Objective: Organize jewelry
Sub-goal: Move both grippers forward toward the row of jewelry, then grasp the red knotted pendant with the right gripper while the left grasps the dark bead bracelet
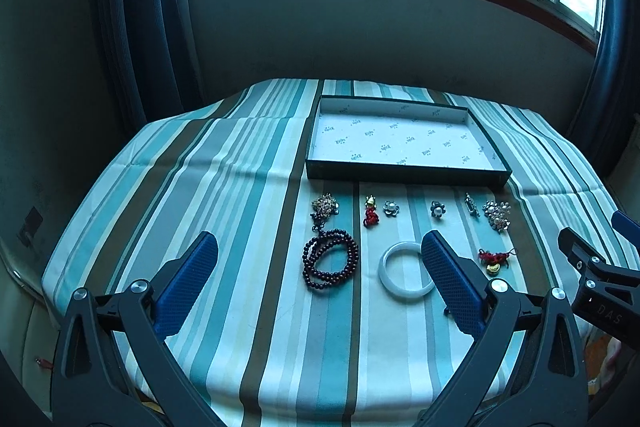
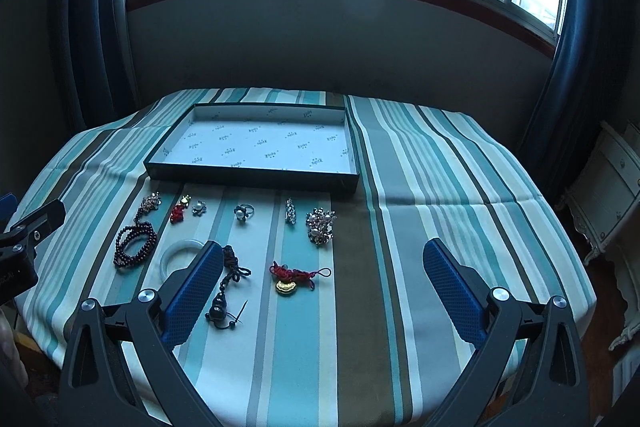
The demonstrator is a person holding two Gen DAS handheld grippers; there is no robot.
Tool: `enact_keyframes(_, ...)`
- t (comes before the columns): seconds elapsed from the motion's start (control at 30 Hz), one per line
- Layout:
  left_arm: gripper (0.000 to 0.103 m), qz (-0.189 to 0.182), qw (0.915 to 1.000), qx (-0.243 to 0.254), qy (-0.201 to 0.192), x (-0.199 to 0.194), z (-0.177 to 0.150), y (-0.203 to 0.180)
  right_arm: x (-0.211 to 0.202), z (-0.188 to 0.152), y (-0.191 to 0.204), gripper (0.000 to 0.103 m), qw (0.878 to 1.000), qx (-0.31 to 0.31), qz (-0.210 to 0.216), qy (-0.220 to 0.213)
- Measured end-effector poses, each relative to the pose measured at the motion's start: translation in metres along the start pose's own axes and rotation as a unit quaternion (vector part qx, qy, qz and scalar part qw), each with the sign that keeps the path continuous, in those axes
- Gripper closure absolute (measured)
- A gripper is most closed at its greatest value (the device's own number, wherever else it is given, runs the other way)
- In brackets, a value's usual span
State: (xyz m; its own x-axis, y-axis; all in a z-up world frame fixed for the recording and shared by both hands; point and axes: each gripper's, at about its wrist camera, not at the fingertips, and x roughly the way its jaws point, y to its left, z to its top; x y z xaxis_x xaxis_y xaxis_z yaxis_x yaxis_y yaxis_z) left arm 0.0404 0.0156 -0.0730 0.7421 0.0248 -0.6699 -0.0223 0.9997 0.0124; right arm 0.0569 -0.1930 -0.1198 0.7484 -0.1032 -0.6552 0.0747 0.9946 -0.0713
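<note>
Here, both tongs hover wide and empty over the striped bench [image 1: 240,155].
The left tongs [image 1: 320,259] and right tongs [image 2: 323,265] hold nothing; the jewelry lies in loose rows, dark bead bracelet [image 1: 330,259] beside white bangle [image 1: 390,277], just before the tray [image 1: 404,141].

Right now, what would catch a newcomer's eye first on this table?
The shallow empty tray at the far middle of the striped tablecloth, with jewelry laid out in rows before it. Nearest, the dark beaded bracelet and the white bangle stand out, between the open left gripper fingers.
</note>
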Motion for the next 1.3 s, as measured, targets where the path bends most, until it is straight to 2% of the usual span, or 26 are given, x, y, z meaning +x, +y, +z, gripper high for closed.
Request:
enact_keyframes(0.27,0.003,0.003,0.9962,0.011,0.086,0.065,-0.023,0.002,0.052,-0.018,0.002,0.004,0.997,0.000,0.019,0.071)
enact_keyframes(0.37,0.013,0.006,0.9943,0.014,0.106,0.084,-0.026,0.002,0.066,-0.020,0.000,0.004,0.996,0.005,0.025,0.084)
enact_keyframes(0.5,0.014,0.011,0.9924,0.017,0.121,0.104,-0.027,0.002,0.076,-0.019,-0.003,0.005,0.995,0.008,0.029,0.093)
enact_keyframes(0.53,0.014,0.011,0.9921,0.017,0.123,0.108,-0.027,0.002,0.079,-0.019,-0.003,0.007,0.995,0.008,0.031,0.095)
enact_keyframes(0.6,0.014,0.012,0.9917,0.019,0.127,0.115,-0.026,0.001,0.084,-0.019,-0.003,0.031,0.994,0.006,0.036,0.103)
enact_keyframes(0.63,0.014,0.012,0.9916,0.020,0.128,0.117,-0.025,0.000,0.087,-0.019,-0.003,0.049,0.993,0.010,0.037,0.109)
enact_keyframes(0.77,0.014,0.009,0.9908,0.022,0.133,0.125,-0.023,-0.002,0.097,-0.020,-0.001,0.050,0.991,0.011,0.054,0.123)
enact_keyframes(1.0,0.014,0.008,0.9910,0.030,0.130,0.129,-0.020,-0.007,0.101,-0.019,0.022,0.051,0.988,-0.023,0.080,0.130)
enact_keyframes(1.03,0.014,0.007,0.9909,0.030,0.131,0.130,-0.020,-0.007,0.103,-0.020,0.023,0.054,0.987,-0.027,0.080,0.133)
enact_keyframes(1.23,0.014,0.006,0.9904,0.028,0.135,0.134,-0.022,-0.007,0.112,-0.020,0.020,0.055,0.988,-0.021,0.070,0.139)
enact_keyframes(1.3,0.014,0.006,0.9904,0.026,0.136,0.136,-0.022,-0.006,0.113,-0.021,0.019,0.061,0.987,-0.018,0.079,0.139)
